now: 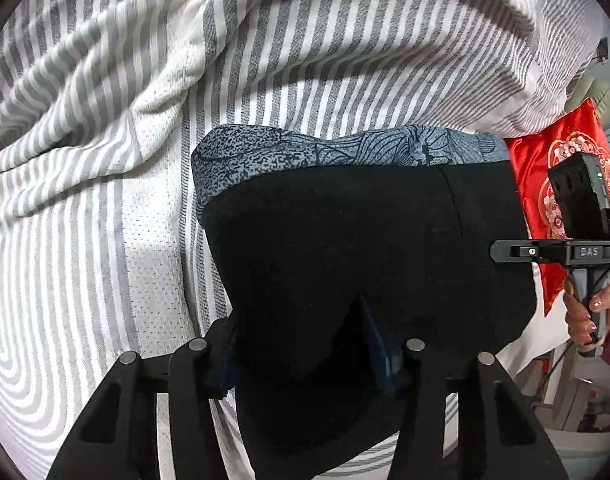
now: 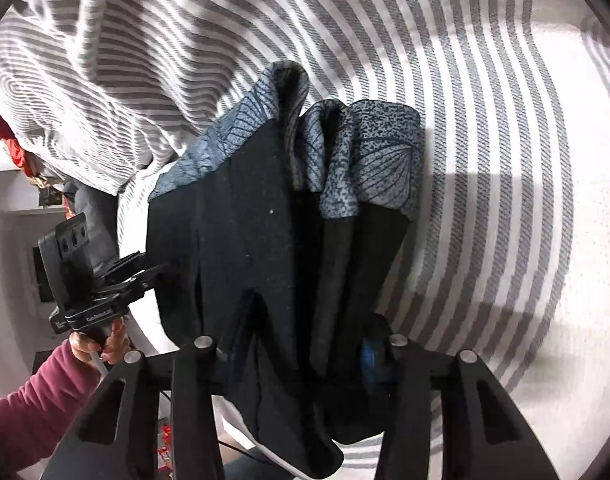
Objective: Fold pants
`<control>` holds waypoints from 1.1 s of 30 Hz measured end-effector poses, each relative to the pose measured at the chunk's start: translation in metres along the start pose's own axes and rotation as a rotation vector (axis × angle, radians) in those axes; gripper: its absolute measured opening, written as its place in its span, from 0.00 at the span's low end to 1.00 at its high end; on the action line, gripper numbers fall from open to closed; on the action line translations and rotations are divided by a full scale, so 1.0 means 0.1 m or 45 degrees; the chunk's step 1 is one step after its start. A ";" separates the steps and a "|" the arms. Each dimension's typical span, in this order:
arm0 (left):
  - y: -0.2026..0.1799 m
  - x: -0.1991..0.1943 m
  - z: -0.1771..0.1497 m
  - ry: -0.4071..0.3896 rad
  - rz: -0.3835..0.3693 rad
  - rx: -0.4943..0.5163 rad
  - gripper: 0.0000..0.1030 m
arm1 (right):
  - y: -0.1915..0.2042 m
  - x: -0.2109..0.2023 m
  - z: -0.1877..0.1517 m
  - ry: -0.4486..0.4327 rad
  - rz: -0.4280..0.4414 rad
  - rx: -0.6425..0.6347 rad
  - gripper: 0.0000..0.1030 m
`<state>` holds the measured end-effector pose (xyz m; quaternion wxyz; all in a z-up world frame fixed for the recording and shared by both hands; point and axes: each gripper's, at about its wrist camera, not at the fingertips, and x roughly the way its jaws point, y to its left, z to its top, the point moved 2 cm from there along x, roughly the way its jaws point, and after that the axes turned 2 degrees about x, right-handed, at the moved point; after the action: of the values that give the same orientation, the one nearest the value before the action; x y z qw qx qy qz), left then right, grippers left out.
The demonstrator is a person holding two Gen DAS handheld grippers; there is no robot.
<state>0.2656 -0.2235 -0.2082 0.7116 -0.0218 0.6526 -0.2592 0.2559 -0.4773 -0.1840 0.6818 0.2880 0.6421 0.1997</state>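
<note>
The left gripper (image 1: 305,344) and right gripper (image 2: 301,352) each pinch bunched cloth of the black pants with a grey patterned waistband (image 1: 345,240), which hang lifted over the grey-and-white striped bed cover (image 1: 85,240). They look partly folded, though not yet laid flat.

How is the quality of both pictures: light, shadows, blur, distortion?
Left wrist view: sharp; the striped bedding curves from fisheye distortion, and the black pants show almost no detail. Right wrist view: slightly blurred, overexposed at the right edge, hard shadow beside the pants.
</note>
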 end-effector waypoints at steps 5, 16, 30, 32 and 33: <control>-0.08 -0.13 -0.01 -0.006 0.001 -0.010 0.46 | 0.07 -0.16 -0.06 -0.026 0.077 0.034 0.40; -0.75 -0.19 0.12 0.016 -0.006 0.051 0.45 | -0.16 -0.67 -0.21 -0.074 0.108 0.075 0.39; -1.36 0.37 0.22 0.035 0.070 0.074 0.45 | -1.02 -0.94 -0.29 -0.081 0.052 0.163 0.40; -1.38 0.36 0.21 0.009 0.097 0.076 0.46 | -1.10 -0.91 -0.29 -0.090 0.067 0.164 0.42; -1.38 0.36 0.20 0.003 0.113 0.073 0.46 | -1.14 -0.92 -0.29 -0.091 0.061 0.157 0.44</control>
<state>0.2381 -0.3633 -0.1872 0.7220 0.0279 0.6461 -0.2458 0.2073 -0.6182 -0.1880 0.6802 0.3517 0.6214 0.1658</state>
